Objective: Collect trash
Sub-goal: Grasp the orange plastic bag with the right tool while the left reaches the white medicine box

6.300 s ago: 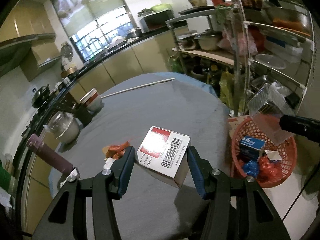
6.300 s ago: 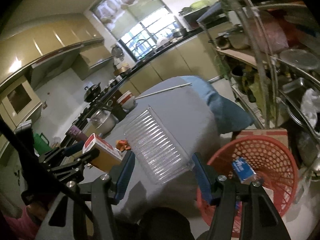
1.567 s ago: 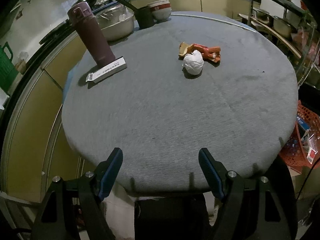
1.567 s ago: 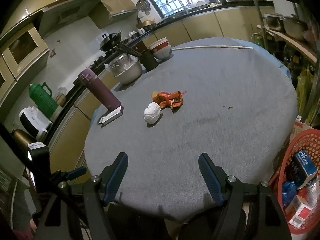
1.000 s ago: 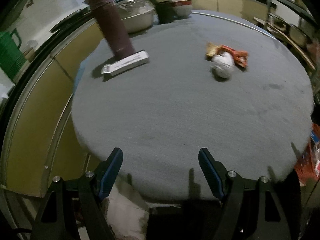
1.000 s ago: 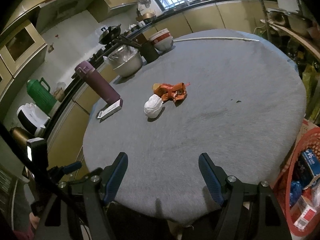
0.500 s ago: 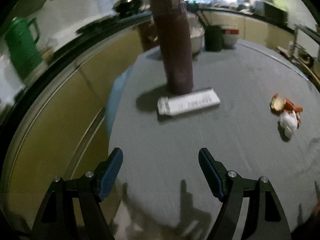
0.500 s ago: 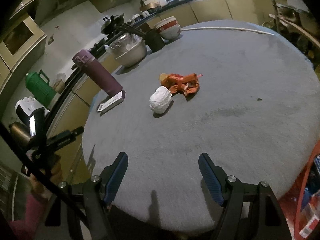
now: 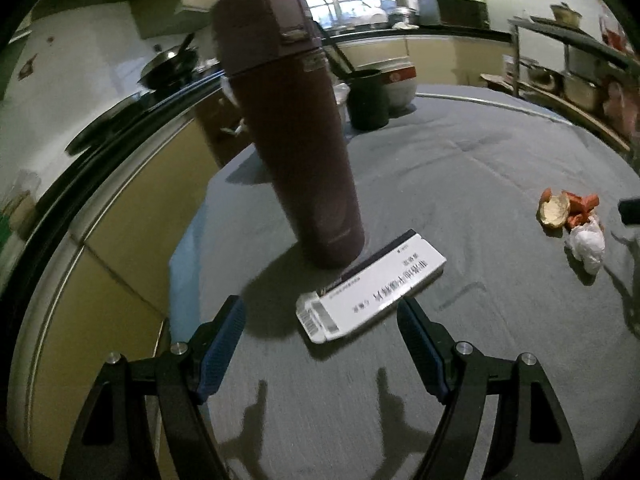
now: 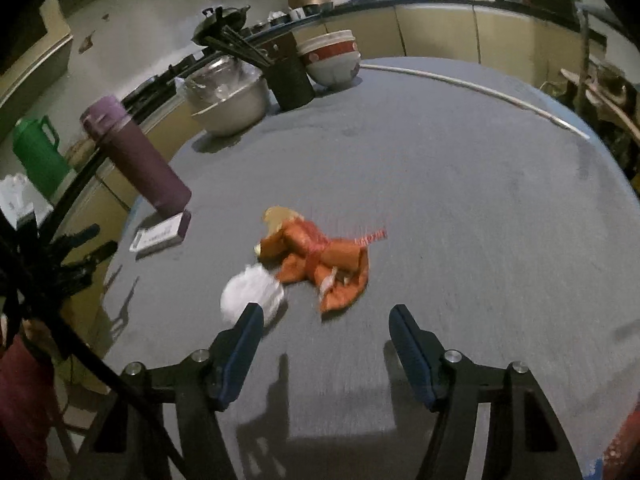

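Observation:
A flat white box (image 9: pixel 370 286) lies on the grey table against a maroon thermos (image 9: pixel 292 136). My left gripper (image 9: pixel 320 306) is open, low over the table, with the box's near end between its fingertips but untouched. Further right lie an orange wrapper with peel (image 9: pixel 568 210) and a crumpled white paper ball (image 9: pixel 586 244). In the right wrist view the orange wrapper (image 10: pixel 320 260) sits just ahead of my right gripper (image 10: pixel 325 314), whose jaws are closing with nothing pressed between them. Its left finger overlaps the paper ball (image 10: pixel 252 292). The left gripper (image 10: pixel 92 244) shows near the box (image 10: pixel 160 234).
At the table's far side stand a steel bowl (image 10: pixel 228 100), a black cup of chopsticks (image 10: pixel 290 80) and stacked bowls (image 10: pixel 330 60). A thin white rod (image 10: pixel 472 92) lies along the back edge. A green jug (image 10: pixel 36 152) is off the table at left.
The box and clear tray held earlier are gone from both grippers. The left gripper has swung in close to the thermos and flat box. The right one has come down toward the wrapper, its jaws narrower.

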`<state>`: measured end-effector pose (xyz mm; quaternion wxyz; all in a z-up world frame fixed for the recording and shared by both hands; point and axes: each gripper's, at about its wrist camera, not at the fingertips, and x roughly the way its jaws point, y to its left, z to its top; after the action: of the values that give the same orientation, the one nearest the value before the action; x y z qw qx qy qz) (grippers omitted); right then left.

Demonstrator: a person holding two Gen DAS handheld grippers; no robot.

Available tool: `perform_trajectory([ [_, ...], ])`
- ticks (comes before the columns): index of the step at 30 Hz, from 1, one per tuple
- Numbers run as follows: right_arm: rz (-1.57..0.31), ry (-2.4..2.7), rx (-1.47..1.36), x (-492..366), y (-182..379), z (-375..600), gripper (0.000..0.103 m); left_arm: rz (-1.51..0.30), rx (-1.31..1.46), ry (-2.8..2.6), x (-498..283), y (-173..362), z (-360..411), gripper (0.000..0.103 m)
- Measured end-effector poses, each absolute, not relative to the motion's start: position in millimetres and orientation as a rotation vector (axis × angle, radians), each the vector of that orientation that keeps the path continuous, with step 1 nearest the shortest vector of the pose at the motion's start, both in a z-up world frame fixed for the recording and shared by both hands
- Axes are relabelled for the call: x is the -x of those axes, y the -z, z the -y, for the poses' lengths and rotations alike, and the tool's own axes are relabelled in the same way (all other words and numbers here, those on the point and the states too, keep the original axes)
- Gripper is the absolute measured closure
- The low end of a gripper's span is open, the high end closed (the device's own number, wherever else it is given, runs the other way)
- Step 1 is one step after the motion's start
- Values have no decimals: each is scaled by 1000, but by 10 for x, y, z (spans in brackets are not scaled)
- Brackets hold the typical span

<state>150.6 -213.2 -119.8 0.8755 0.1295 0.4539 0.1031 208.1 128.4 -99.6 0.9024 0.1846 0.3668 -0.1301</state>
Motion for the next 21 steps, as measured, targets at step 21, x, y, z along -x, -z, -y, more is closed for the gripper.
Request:
perform_trajectory([
  [21, -1008, -216, -355, -2019, 1474, 1997, 63, -852, -406, 498, -2569, 1388, -1046, 25],
])
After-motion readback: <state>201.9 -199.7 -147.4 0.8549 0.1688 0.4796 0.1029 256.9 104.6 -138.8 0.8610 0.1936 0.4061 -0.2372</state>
